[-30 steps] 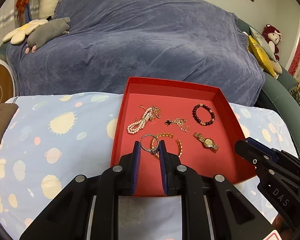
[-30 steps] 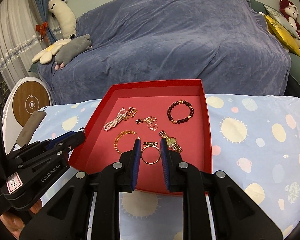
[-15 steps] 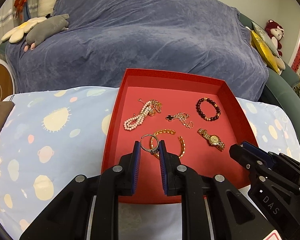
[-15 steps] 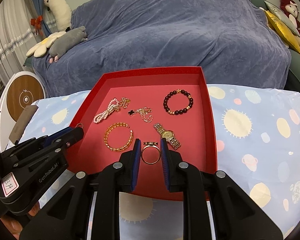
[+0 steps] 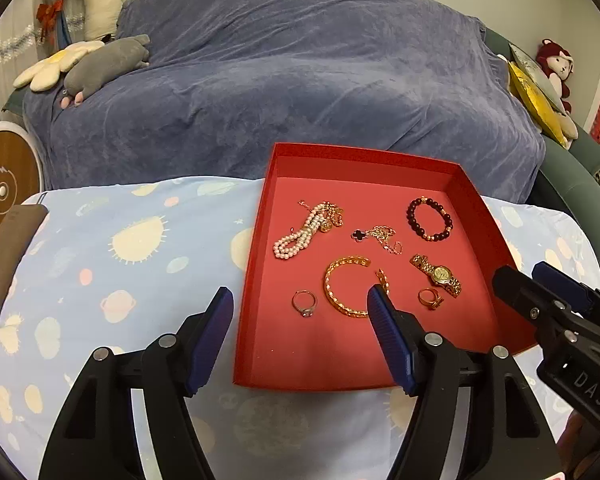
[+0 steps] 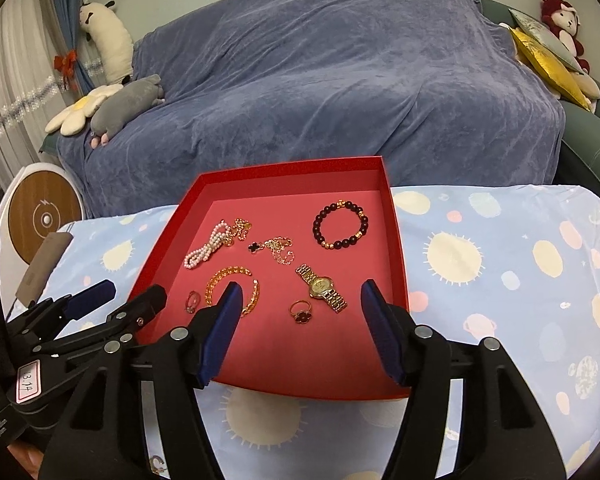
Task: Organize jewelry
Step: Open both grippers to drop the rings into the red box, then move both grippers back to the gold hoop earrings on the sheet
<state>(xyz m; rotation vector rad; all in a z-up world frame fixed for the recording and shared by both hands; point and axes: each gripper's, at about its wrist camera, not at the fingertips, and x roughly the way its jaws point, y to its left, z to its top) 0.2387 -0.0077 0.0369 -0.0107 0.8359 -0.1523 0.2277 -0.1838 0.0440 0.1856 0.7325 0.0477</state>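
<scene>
A red tray (image 5: 256, 248) (image 6: 400, 264) on the patterned cloth holds a pearl bracelet (image 5: 300, 236), a clover pendant chain (image 5: 374, 236), a dark bead bracelet (image 5: 429, 219), a gold bangle (image 5: 342, 292), a gold watch (image 5: 436, 275), a silver ring (image 5: 305, 303) and a gold ring (image 5: 430, 298) (image 6: 301, 310). My left gripper (image 5: 300, 312) is open and empty above the tray's near left part, over the silver ring. My right gripper (image 6: 300, 308) is open and empty over the gold ring.
A sofa under a blue cover (image 5: 300, 80) stands behind the table with plush toys (image 5: 100, 64) at its left and cushions (image 6: 548, 56) at its right. A brown flat case (image 5: 8, 248) lies at the table's left edge. A round white device (image 6: 44, 216) stands at far left.
Both grippers have opened and let go of their rings. The silver ring and the gold ring now lie on the tray floor.
</scene>
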